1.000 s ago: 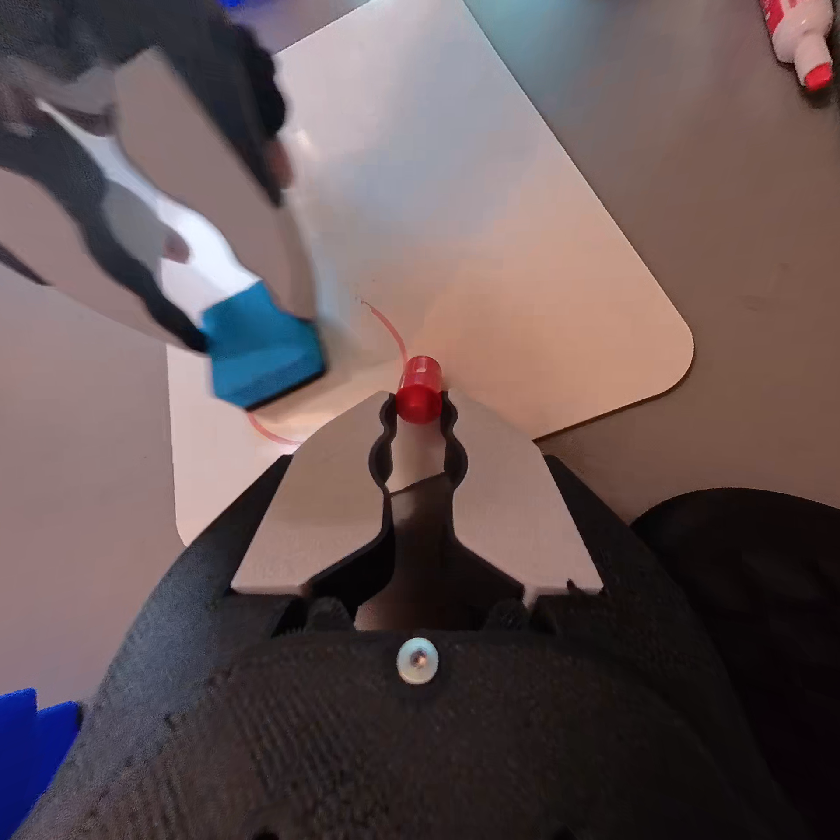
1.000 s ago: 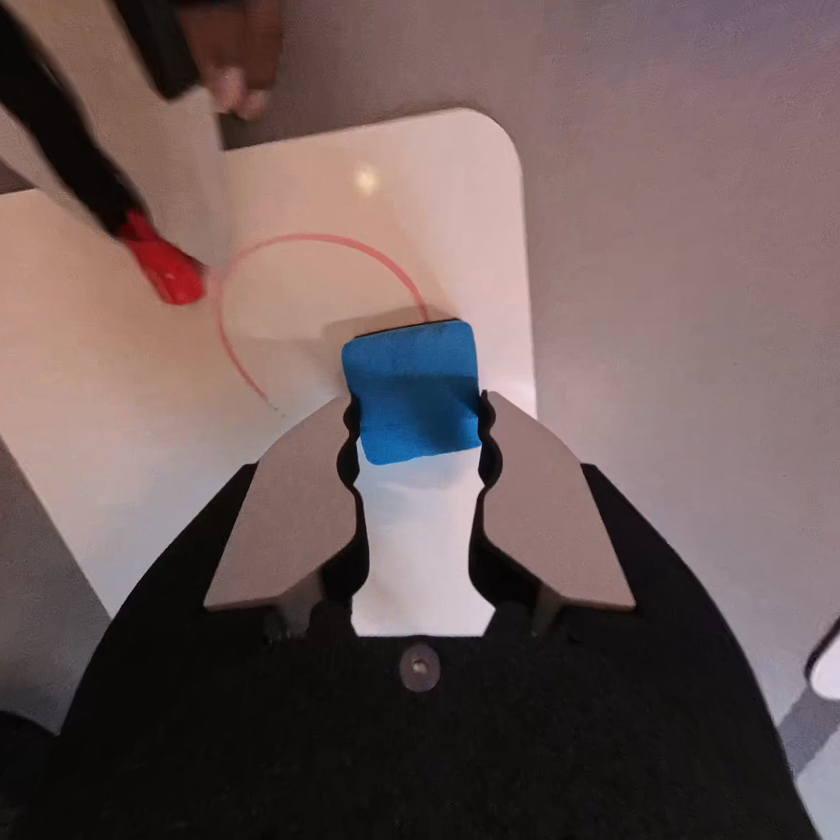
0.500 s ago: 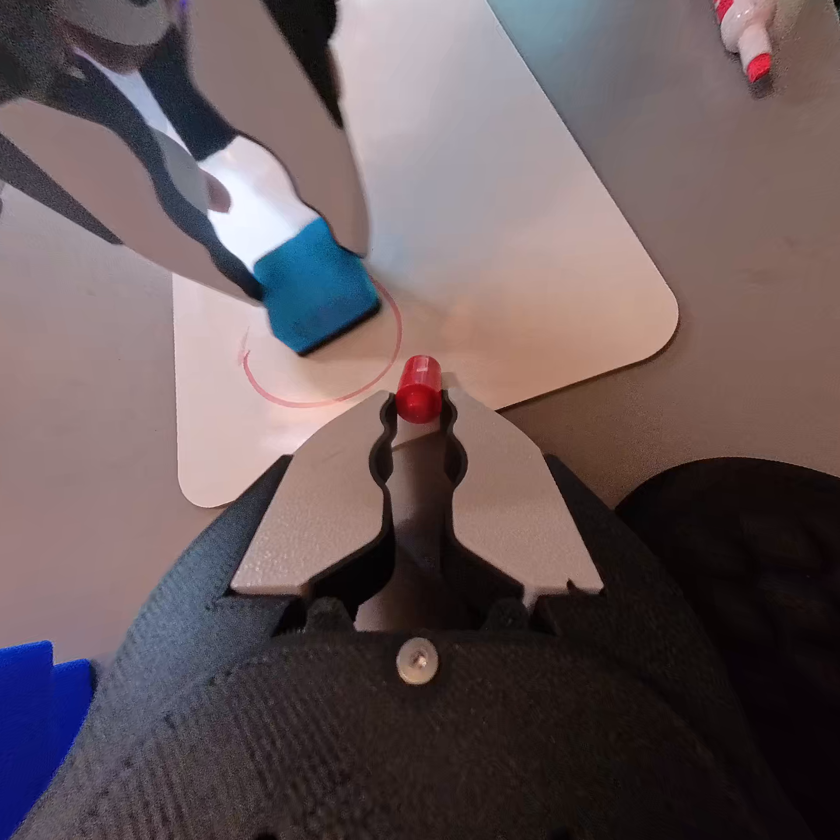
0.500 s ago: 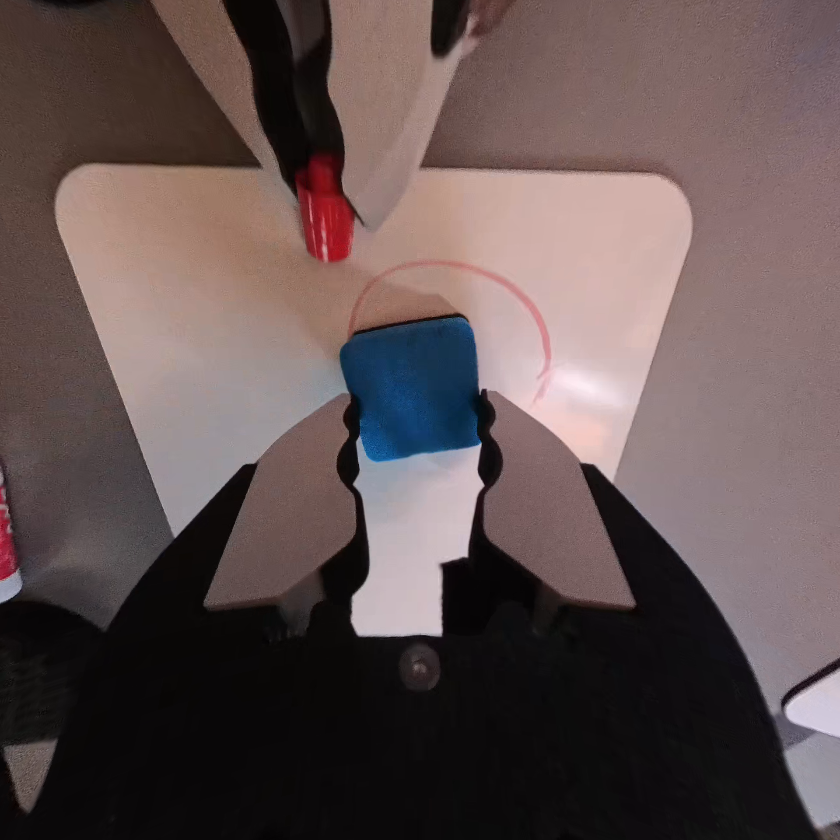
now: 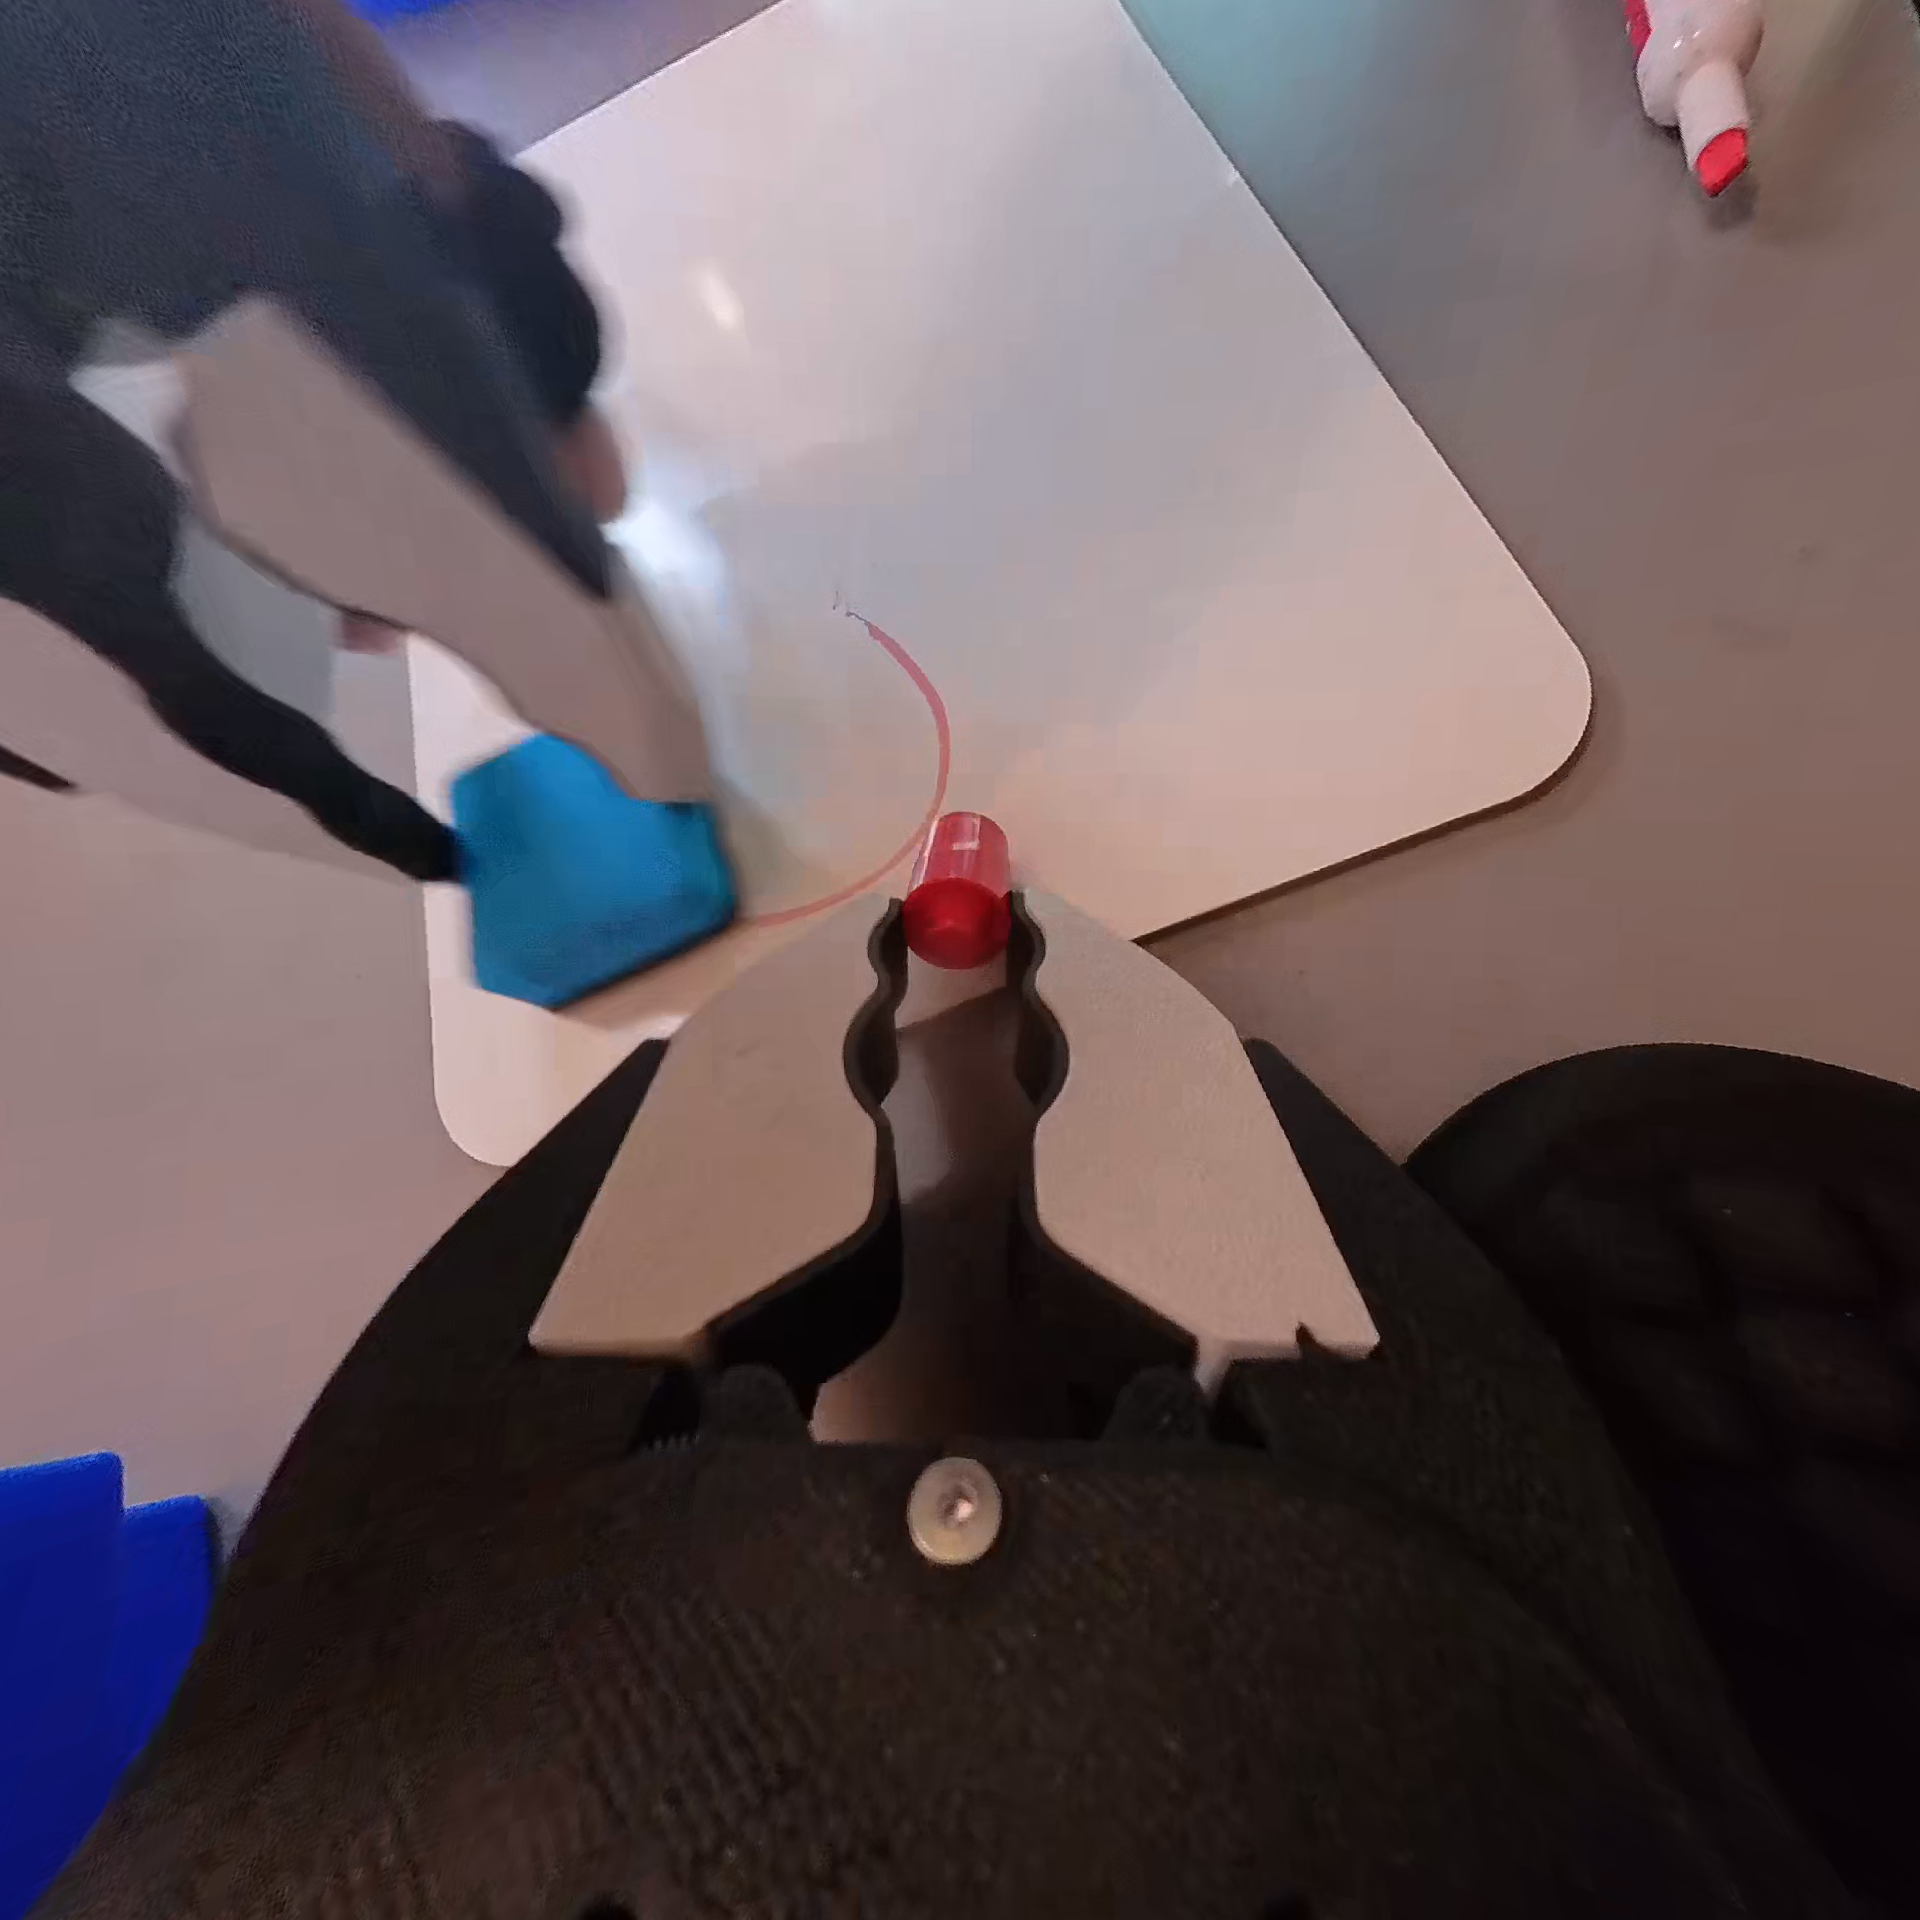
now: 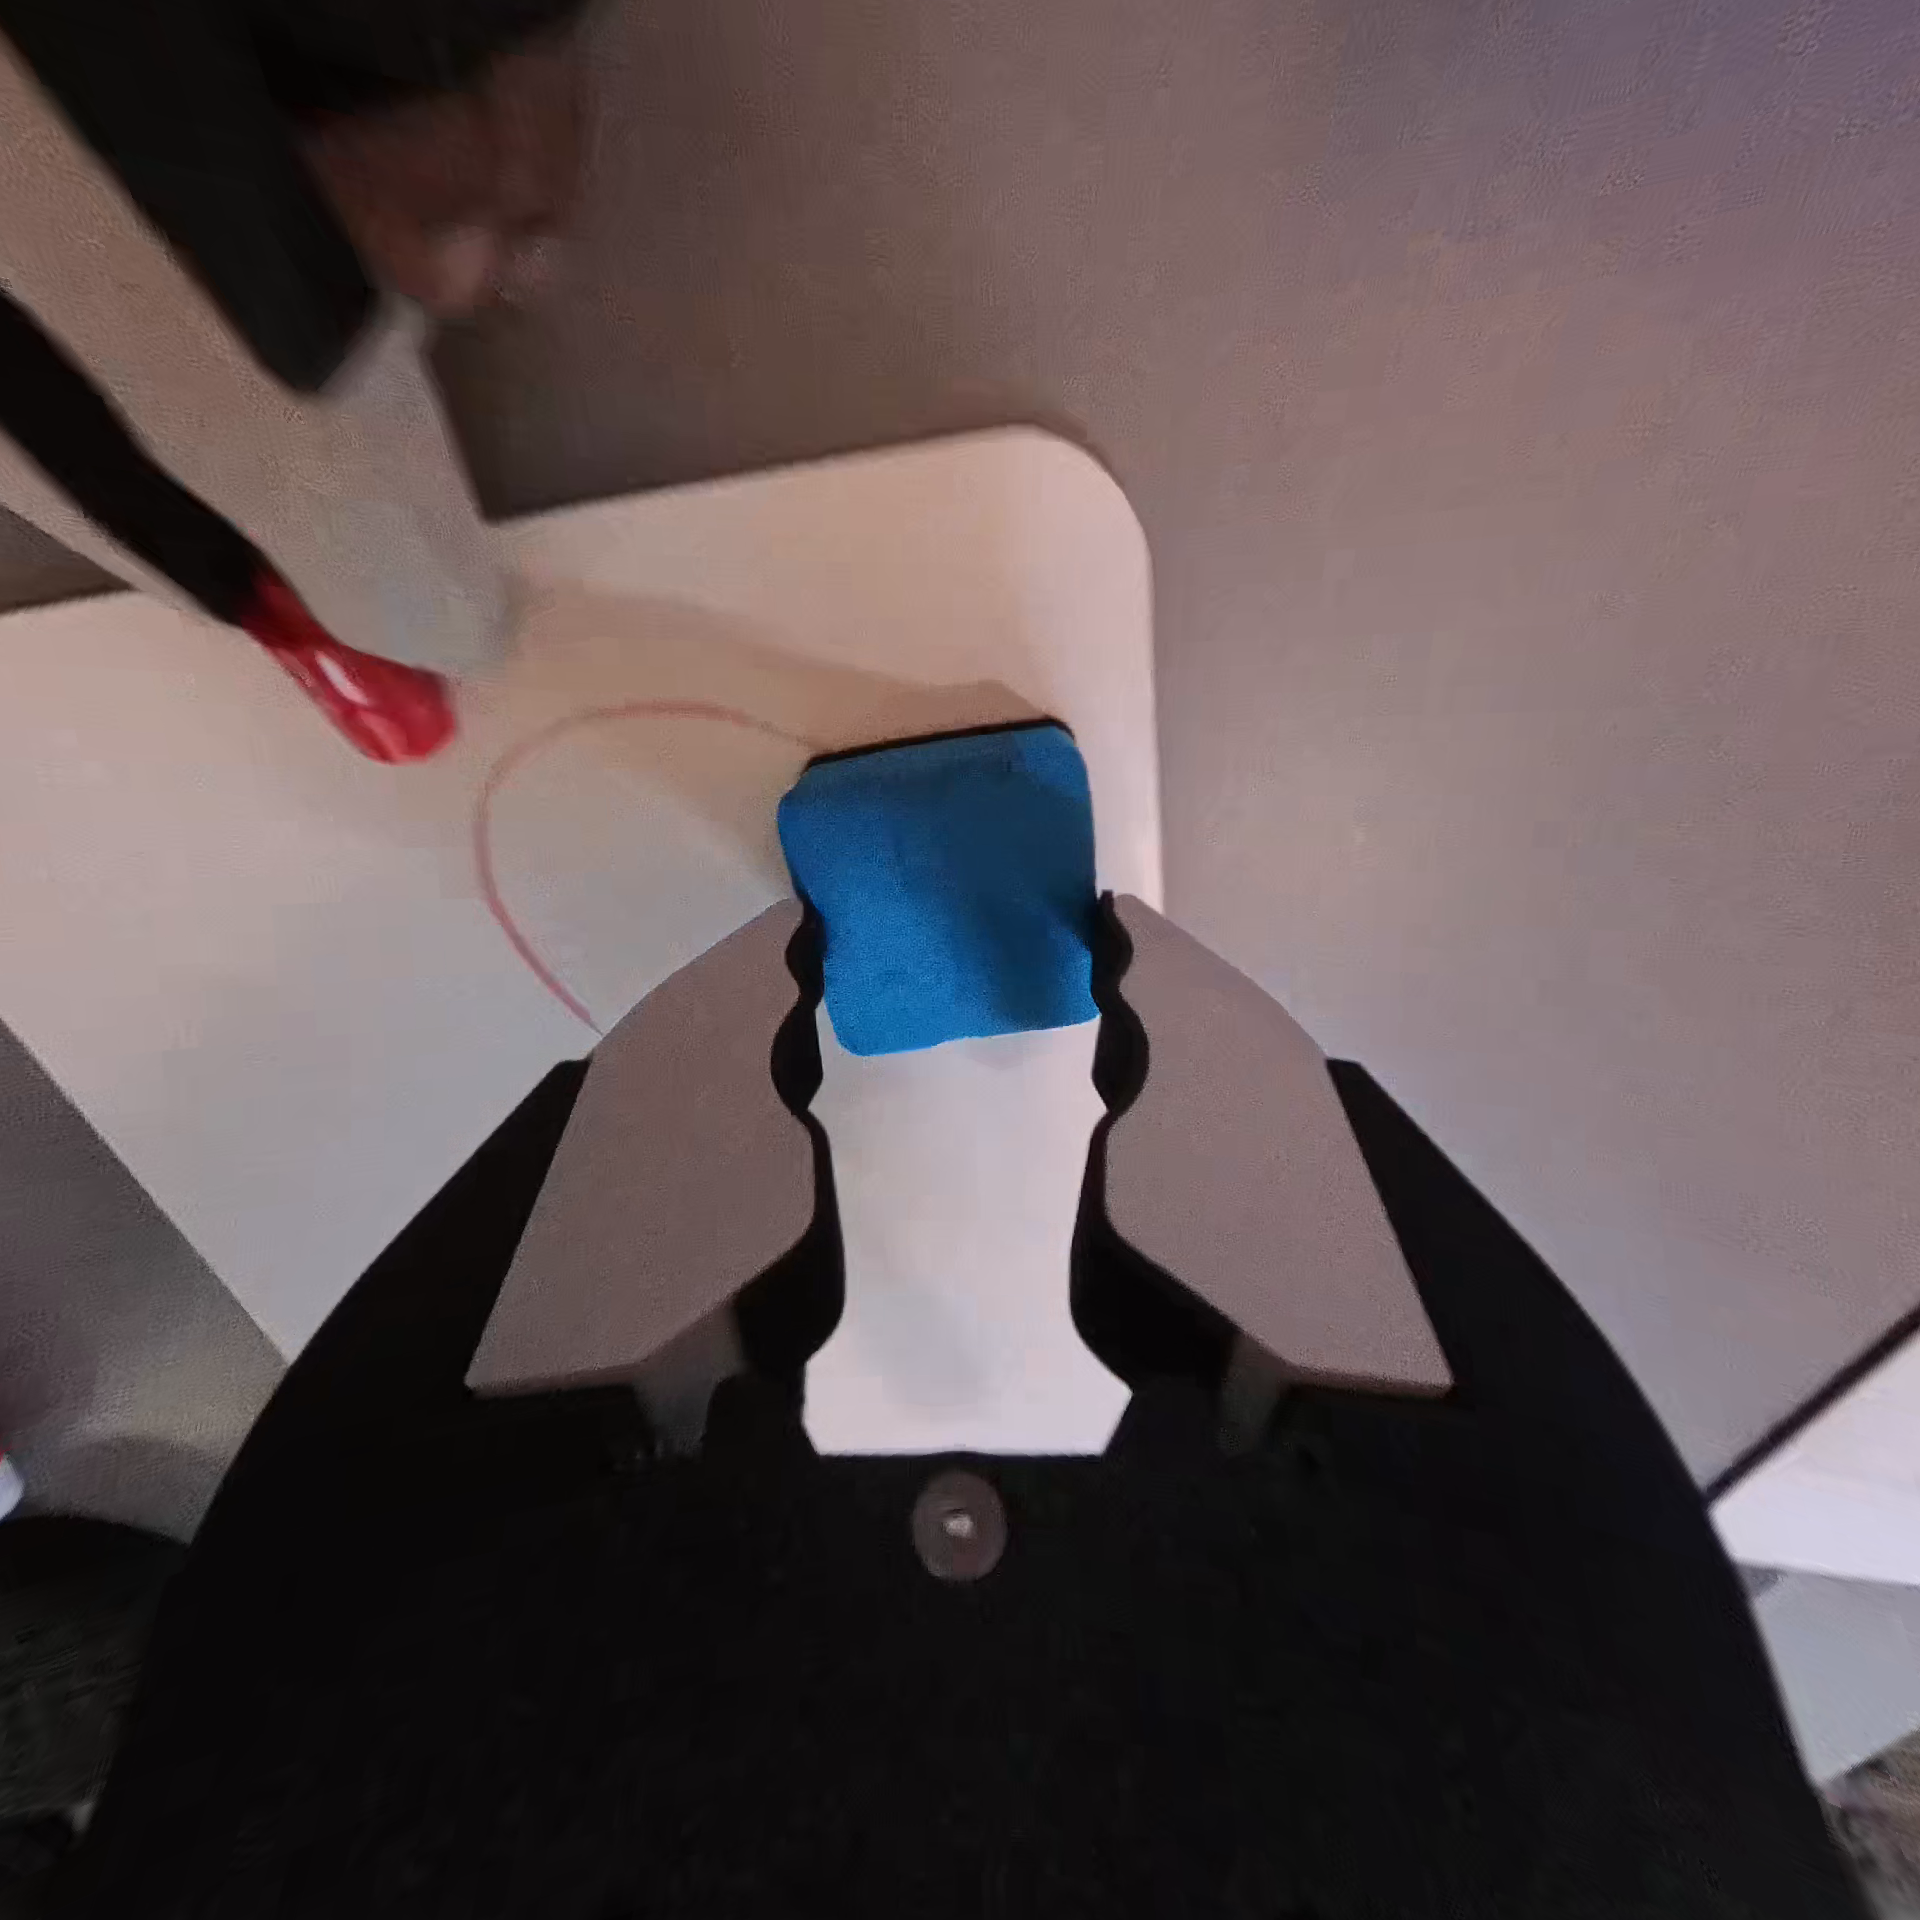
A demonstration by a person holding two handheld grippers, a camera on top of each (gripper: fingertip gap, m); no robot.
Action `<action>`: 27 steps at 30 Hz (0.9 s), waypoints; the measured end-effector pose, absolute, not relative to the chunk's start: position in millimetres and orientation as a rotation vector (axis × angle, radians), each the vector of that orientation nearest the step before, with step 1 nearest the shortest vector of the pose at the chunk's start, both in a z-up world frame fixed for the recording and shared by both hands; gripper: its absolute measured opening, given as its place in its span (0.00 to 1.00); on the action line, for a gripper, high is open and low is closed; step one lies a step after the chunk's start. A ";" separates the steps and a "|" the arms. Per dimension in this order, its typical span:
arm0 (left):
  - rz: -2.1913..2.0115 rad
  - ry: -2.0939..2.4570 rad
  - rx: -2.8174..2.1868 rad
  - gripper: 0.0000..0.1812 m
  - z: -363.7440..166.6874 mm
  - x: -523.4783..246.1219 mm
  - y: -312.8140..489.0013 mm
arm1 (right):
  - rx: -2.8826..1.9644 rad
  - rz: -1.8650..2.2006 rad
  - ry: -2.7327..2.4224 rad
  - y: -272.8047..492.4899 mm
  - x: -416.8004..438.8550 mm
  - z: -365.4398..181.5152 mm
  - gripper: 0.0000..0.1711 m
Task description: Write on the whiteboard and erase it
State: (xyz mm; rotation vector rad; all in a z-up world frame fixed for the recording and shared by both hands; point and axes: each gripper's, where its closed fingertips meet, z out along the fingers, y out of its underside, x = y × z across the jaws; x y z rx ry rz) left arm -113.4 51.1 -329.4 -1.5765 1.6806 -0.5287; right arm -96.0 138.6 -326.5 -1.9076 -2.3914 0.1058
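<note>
1. The blue eraser [image 6: 940,899], gripped by the right hand-held gripper [image 6: 951,920], has swept from mid-circle to the whiteboard's [image 5: 1091,436] corner edge; only part of the red arc [image 5: 930,717] remains, so erasing looks roughly half done.
2. The left hand-held gripper [image 5: 956,920] is clamped on the red marker [image 5: 958,883], at the arc's end.
3. No containers are visible; a second marker [image 5: 1704,114] lies on the tabletop [image 5: 1714,520].
</note>
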 end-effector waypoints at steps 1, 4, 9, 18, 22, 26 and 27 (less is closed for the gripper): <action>-0.528 1.682 -1.575 0.10 -329.4 -113.5 51.0 | -1.822 0.126 -2.454 119.6 -102.0 -326.4 0.30; -0.534 1.683 -1.579 0.11 -329.4 -115.6 51.2 | -1.731 0.074 -2.620 86.2 -75.8 -326.3 0.30; -0.527 1.689 -1.573 0.11 -329.1 -116.9 51.3 | -1.897 -0.002 -2.459 130.6 -83.4 -326.7 0.30; -0.522 1.704 -1.546 0.11 -328.5 -120.8 47.1 | -1.966 -0.034 -2.450 113.3 -62.6 -327.0 0.30; -0.503 1.700 -1.556 0.11 -329.0 -125.2 48.3 | -1.800 0.059 -2.546 73.0 -63.3 -326.8 0.30; -0.469 1.721 -1.561 0.11 -330.5 -124.6 48.6 | -1.994 -0.046 -2.424 110.8 -43.0 -326.9 0.30; -0.479 1.717 -1.565 0.11 -330.3 -124.6 48.6 | -1.956 -0.031 -2.406 111.5 -56.6 -326.6 0.30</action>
